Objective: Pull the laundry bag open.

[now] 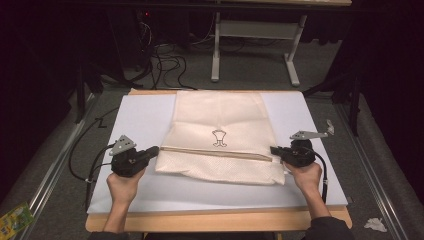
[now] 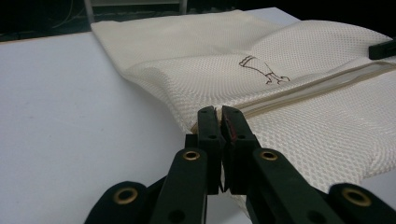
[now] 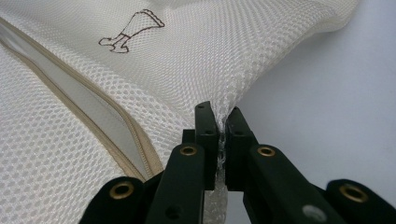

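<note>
A cream mesh bag (image 1: 220,120) lies flat on a white board (image 1: 140,120). It has a small brown printed figure (image 1: 219,137) and a zipper (image 1: 215,152) running across it. My left gripper (image 1: 156,149) is at the bag's left edge, at the zipper's end. In the left gripper view its jaws (image 2: 218,112) stand closed, pinching the mesh bag (image 2: 303,51) at its edge. My right gripper (image 1: 272,149) is at the bag's right edge. In the right gripper view its jaws (image 3: 219,112) are shut on a raised fold of the mesh bag (image 3: 196,60) beside the zipper (image 3: 116,121).
The board rests on a wooden table (image 1: 215,221). A white desk frame (image 1: 216,50) and floor cables (image 1: 165,65) lie beyond the table's far edge. A green packet (image 1: 15,217) and crumpled paper (image 1: 375,224) are on the floor at either side.
</note>
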### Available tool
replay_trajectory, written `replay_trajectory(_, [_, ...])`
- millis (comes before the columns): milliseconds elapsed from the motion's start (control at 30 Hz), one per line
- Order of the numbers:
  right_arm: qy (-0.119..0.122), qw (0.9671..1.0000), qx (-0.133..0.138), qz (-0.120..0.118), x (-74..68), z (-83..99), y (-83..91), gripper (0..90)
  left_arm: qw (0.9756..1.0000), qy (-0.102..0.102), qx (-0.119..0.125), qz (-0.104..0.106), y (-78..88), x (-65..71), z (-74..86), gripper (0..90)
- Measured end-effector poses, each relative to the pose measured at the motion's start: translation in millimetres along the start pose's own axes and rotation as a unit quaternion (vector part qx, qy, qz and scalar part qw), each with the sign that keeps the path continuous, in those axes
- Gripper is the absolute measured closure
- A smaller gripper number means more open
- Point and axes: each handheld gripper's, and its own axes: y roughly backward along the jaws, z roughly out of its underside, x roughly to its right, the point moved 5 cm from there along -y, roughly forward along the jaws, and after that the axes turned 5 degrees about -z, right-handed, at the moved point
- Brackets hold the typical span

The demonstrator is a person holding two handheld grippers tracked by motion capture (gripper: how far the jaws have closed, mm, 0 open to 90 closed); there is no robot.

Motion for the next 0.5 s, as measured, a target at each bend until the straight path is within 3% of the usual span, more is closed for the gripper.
replay_trajectory(500, [-0.008, 0.9998, 0.016, -0.006, -0.7, -4.1, 3.6, 88.2, 1.0, 0.0, 0.005, 0.006, 1.6, 2.7, 1.2, 87.4])
